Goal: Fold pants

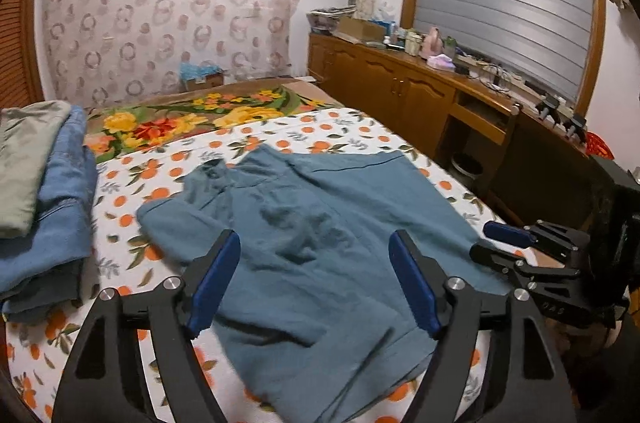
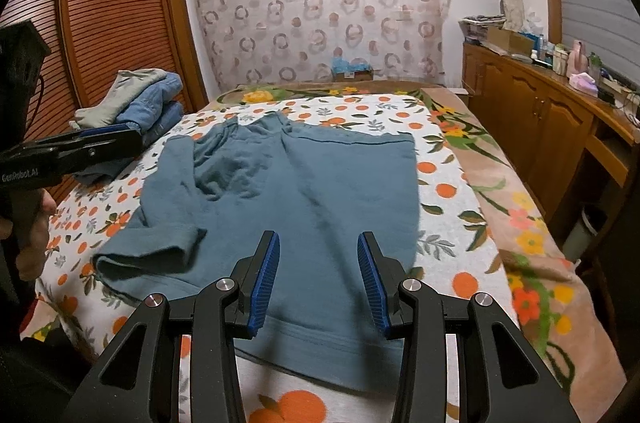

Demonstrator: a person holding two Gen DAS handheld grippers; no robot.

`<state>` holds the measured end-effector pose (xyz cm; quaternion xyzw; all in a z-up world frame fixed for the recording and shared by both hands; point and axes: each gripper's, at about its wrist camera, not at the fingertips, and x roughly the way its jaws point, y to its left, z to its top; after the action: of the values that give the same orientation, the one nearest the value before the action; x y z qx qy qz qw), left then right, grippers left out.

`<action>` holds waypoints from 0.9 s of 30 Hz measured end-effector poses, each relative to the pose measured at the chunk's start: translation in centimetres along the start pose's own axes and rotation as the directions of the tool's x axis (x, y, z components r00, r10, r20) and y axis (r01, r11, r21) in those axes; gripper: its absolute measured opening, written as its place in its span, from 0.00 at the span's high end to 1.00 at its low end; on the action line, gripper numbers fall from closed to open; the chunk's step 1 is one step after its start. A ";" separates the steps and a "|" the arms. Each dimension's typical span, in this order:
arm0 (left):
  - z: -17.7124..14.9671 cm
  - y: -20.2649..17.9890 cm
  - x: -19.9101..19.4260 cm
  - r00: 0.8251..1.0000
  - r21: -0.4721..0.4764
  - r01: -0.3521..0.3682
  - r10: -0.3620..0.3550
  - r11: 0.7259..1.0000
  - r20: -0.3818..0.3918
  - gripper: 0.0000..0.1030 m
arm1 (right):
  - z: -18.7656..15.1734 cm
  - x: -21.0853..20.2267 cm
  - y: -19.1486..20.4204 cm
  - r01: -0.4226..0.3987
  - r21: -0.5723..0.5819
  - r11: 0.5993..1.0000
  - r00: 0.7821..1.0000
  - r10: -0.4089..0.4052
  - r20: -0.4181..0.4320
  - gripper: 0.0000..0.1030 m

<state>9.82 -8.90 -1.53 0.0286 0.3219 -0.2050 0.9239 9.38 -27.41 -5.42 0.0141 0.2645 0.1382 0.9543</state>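
Both grippers, left gripper [image 1: 314, 283] and right gripper [image 2: 318, 279], hover open and empty over the blue pants [image 2: 288, 191] spread on the bed [image 2: 448, 223]. Grabbing one layer beside the bunched leg could drag wrinkles into the fold.

A: What lies on the bed [image 2: 448, 219]?
B: Blue-grey pants [image 2: 288, 191] spread flat across the orange-print cover, one hem reaching the near edge, a cuff folded over toward the left edge

A: And the right gripper [image 2: 318, 279]?
B: Low over the near hem, its blue pads apart, no cloth pinched between them

A: Anything at the left?
B: The left gripper [image 2: 120, 139] comes in from that side, a hand [image 2: 36, 223] below it. Behind it a stack of folded clothes [image 2: 136, 103] sits at the far left corner, beside the slatted wardrobe [image 2: 112, 15]
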 end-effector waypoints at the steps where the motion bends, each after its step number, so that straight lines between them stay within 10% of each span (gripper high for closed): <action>1: -0.4 0.4 -0.1 1.000 -0.005 -0.014 0.014 1.000 -0.004 0.25 | 0.1 0.2 0.0 -0.006 0.001 1.000 1.000 0.006 -0.001 0.59; 27: -5.9 5.0 0.7 0.989 -0.069 -0.096 0.087 0.993 -0.115 0.25 | 0.9 6.7 4.5 -0.263 -0.061 0.963 0.950 0.247 -0.189 0.67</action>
<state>8.88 -3.49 -6.99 0.0203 0.3790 -0.1484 0.9132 14.25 -21.25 -7.56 -0.0050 0.3393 0.2722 0.9004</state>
